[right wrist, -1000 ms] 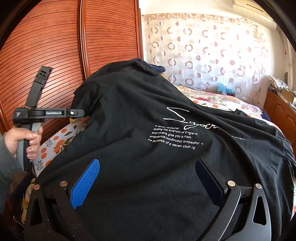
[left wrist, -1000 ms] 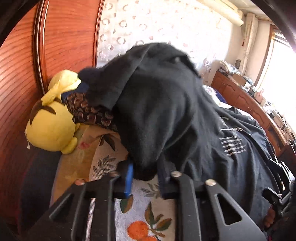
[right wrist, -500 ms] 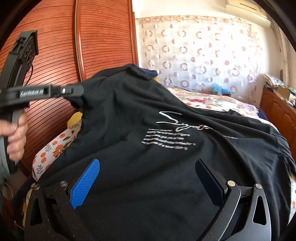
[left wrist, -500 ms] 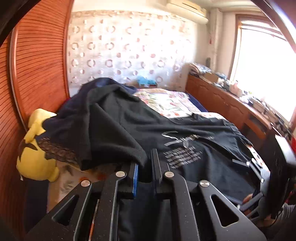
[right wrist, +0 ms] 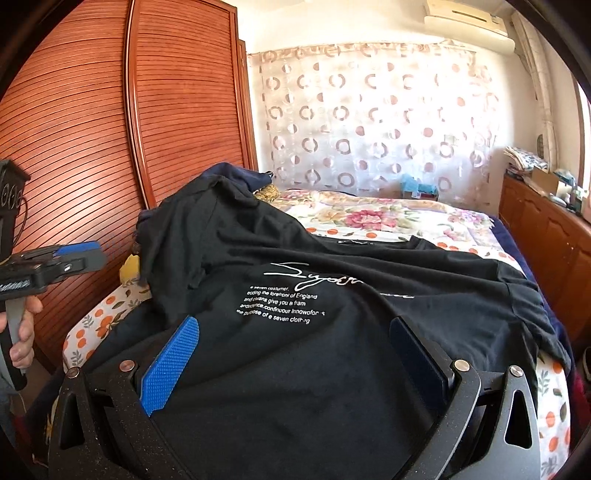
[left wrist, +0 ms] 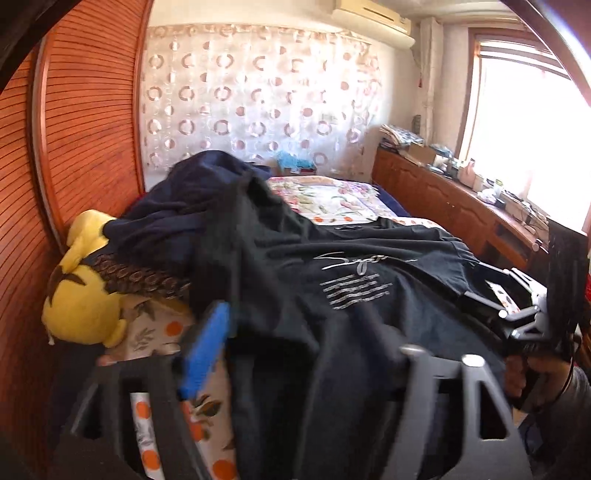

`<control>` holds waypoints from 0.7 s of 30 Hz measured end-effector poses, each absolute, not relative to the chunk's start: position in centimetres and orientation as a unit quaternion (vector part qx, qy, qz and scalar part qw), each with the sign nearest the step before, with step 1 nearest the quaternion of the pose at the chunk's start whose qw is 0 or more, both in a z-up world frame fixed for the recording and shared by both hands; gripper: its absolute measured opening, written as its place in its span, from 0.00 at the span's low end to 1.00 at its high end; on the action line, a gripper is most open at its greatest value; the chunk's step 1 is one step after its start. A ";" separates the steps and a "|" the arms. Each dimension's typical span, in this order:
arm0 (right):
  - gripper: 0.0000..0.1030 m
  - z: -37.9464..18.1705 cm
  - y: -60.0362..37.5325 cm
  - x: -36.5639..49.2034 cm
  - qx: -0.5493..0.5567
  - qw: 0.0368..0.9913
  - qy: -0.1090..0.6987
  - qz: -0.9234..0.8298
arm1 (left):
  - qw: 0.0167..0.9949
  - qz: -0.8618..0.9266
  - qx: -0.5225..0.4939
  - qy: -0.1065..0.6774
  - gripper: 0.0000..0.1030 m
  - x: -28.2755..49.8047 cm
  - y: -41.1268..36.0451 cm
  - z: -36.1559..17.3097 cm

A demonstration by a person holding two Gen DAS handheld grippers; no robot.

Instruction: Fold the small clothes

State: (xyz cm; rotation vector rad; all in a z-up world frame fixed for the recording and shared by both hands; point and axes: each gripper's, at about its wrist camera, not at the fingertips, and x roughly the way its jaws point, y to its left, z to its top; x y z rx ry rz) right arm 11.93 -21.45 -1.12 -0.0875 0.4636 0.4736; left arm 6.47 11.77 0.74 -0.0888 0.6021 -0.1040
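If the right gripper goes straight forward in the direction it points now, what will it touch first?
Most likely the black T-shirt, which already lies between the open fingers of the right gripper. Its white print is straight ahead, though depth is hard to judge.

A slatted reddish wooden wardrobe (right wrist: 122, 147) filled the left wall. A sheer curtain with ring patterns (right wrist: 373, 122) covered the far wall, an air conditioner (left wrist: 371, 16) above it. Along the right, low wooden cabinets (left wrist: 454, 206) stood under a sunlit window (left wrist: 532, 129).
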 end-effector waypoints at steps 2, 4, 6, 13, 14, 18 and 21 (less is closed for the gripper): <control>1.00 -0.8 -21.0 11.9 -0.047 0.943 0.228 0.240 | 0.952 -0.046 -0.045 0.299 0.78 5.9 12.7 0.3; 1.00 -0.4 -20.5 12.1 -0.049 0.940 0.228 0.250 | 0.949 -0.039 -0.049 0.310 0.79 5.5 13.7 -0.4; 1.00 -0.1 -19.9 12.7 -0.049 0.934 0.231 0.269 | 0.946 -0.028 -0.056 0.319 0.79 5.2 14.9 -1.4; 0.86 -0.3 -14.7 15.0 -0.065 0.899 0.259 0.347 | 0.941 -0.001 -0.070 0.330 0.79 4.4 17.3 -3.5; 0.82 -0.4 -14.0 15.6 -0.065 0.893 0.265 0.357 | 0.941 0.002 -0.072 0.330 0.79 4.1 17.6 -3.6; 0.70 -1.6 -10.1 17.8 -0.068 0.868 0.295 0.393 | 0.942 0.008 -0.080 0.326 0.79 3.4 18.6 -3.9; 0.62 -2.7 -7.3 19.2 -0.067 0.851 0.318 0.413 | 0.943 0.014 -0.083 0.323 0.79 2.9 19.2 -4.0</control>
